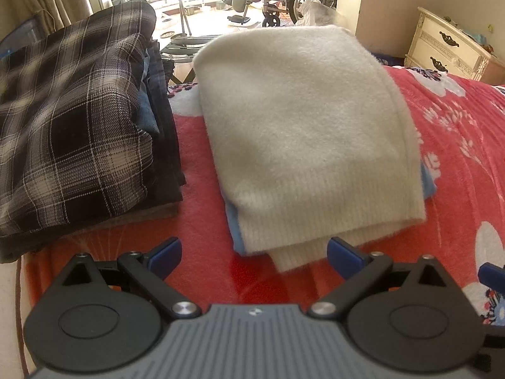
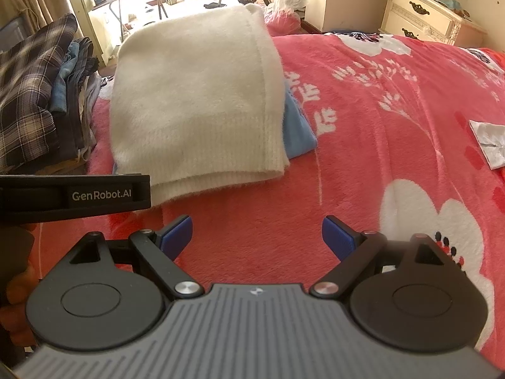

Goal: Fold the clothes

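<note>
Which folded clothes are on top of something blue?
The fluffy cream sweater: light blue cloth peeks out beneath it. The dark plaid shirt tops a separate stack.

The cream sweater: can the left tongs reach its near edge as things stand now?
Probably yes. The left tongs stand open just before the cream sweater, and only bare red blanket lies between.
</note>
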The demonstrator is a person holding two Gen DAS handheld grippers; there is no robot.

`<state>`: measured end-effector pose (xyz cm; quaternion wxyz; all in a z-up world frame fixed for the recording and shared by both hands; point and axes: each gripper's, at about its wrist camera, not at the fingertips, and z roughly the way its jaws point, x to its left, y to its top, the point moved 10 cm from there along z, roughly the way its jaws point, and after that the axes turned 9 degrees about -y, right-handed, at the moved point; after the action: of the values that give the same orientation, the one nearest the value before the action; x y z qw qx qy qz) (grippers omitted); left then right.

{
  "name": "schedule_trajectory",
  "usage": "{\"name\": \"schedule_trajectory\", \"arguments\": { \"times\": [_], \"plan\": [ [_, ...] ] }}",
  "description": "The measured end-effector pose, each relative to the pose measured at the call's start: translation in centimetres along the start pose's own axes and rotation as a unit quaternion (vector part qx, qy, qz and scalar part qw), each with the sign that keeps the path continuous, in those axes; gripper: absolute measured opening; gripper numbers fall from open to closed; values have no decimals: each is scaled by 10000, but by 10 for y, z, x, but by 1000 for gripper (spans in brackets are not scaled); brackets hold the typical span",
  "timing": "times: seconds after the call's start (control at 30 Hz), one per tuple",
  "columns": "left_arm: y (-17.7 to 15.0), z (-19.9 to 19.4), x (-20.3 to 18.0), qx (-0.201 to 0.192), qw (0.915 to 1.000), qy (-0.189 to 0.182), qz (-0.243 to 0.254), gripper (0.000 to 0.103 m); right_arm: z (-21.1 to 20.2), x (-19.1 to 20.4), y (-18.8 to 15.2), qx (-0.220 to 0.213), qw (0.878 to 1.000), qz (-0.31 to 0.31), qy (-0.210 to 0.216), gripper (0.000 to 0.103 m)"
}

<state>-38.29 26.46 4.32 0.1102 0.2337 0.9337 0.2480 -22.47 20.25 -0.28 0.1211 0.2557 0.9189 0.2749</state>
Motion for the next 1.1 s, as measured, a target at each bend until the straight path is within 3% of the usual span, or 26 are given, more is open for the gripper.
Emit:
{"name": "schedule_trajectory", "arguments": {
  "times": [1.1],
  "plan": [
    [-10,2,4,48,9999,104,-35,99,1,4,-1,42,9999,-90,-28,89]
  ]
}}
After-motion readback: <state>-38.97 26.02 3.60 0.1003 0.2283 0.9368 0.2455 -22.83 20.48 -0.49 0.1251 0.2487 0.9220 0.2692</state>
